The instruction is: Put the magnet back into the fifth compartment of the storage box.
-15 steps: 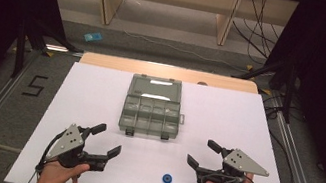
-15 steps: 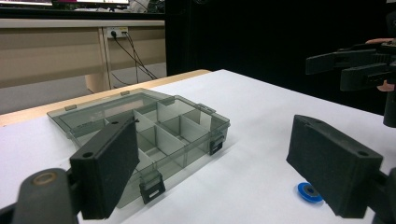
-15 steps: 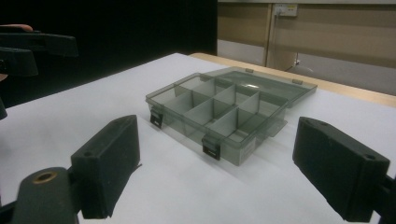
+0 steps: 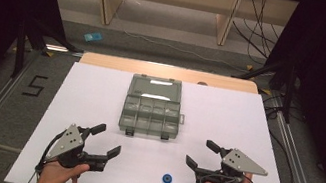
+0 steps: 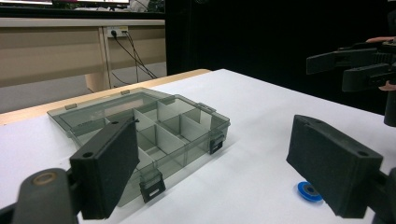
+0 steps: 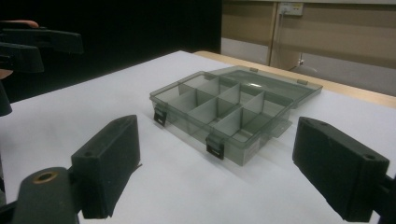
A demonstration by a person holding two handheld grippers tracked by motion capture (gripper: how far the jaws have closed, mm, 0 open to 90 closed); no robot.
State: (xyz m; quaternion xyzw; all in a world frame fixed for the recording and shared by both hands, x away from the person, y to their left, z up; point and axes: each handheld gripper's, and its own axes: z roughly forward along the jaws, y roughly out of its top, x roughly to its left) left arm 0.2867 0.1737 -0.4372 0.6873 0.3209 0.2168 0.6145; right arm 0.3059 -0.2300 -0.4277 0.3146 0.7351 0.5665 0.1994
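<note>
Evidently nothing has begun; the left gripper (image 4: 106, 141) and right gripper (image 4: 200, 154) gape empty at the frame's bottom; the smoky translucent plastic compartment box (image 4: 151, 113) lies open mid-frame, the small blue ring (image 4: 167, 179) unplaced below it.

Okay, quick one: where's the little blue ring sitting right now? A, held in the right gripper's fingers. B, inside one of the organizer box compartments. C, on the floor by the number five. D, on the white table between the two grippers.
D: the blue ring lies on the bare white table, between the open left gripper and right gripper, nearer the person than the organizer box.
</note>
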